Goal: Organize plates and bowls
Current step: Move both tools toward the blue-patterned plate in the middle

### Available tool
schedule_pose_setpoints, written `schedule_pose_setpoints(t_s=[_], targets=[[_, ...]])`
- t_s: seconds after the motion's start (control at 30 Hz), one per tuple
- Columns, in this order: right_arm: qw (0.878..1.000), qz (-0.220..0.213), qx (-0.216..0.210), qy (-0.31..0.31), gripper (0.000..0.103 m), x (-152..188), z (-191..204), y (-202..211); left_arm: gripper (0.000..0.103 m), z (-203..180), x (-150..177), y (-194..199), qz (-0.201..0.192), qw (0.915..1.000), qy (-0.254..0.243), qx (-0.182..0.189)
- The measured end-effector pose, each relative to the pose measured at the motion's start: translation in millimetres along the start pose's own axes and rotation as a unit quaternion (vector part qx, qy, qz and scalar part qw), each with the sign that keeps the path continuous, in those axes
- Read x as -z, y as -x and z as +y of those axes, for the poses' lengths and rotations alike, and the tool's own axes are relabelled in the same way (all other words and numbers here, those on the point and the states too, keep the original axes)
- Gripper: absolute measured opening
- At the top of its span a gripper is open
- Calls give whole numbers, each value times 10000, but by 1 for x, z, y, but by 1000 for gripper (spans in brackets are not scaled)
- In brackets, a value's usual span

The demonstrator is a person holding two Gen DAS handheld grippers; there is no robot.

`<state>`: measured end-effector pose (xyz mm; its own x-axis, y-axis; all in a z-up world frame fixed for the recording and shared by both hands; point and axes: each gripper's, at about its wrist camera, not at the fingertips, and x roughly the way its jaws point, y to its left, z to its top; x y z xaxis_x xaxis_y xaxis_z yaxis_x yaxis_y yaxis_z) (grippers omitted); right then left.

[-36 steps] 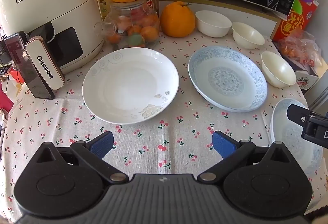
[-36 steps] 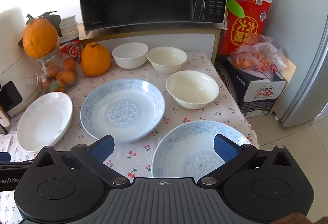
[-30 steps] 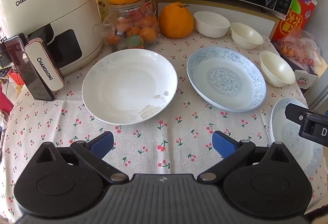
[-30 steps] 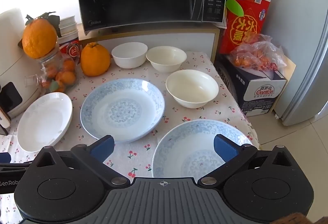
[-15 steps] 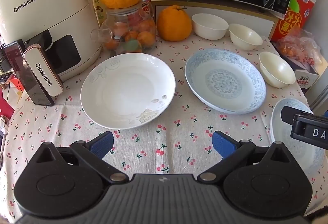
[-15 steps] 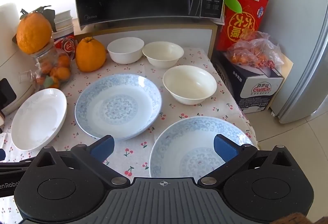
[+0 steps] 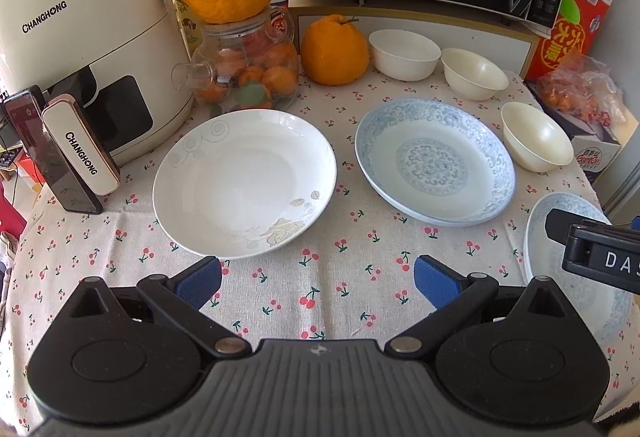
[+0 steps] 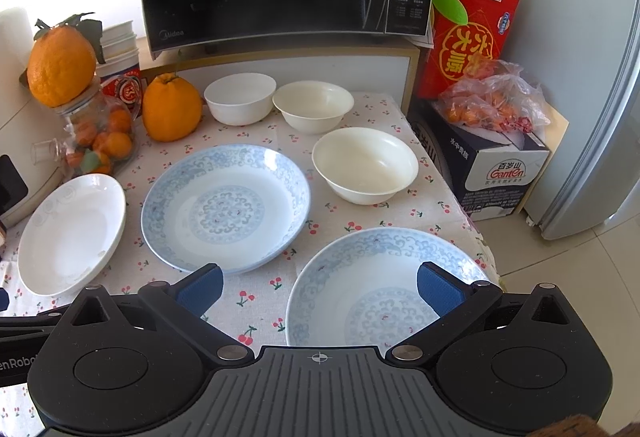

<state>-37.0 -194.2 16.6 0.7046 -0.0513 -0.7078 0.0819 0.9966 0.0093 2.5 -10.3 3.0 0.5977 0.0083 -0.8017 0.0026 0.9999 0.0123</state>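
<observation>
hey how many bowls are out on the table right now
3. A white bowl sits at the back beside the loose orange, a cream bowl to its right, and a larger cream bowl nearer, right of the middle blue plate. None looks hidden.

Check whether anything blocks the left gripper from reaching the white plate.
Nothing visible does. The left gripper is open, and only bare cherry-print tablecloth lies between its fingertips and the white plate's near rim.

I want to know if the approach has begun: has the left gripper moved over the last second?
Yes. The left gripper has eased forward and slightly right: against its fingers, the white plate now sits nearer and further left.
</observation>
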Motion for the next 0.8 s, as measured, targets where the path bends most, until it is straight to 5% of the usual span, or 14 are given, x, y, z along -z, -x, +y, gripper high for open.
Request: schedule_pose_setpoints(t_s=[0.8], targets=[[10000, -61, 39, -48, 103, -5, 0, -1, 103, 1, -5, -2, 38, 9998, 125, 116]])
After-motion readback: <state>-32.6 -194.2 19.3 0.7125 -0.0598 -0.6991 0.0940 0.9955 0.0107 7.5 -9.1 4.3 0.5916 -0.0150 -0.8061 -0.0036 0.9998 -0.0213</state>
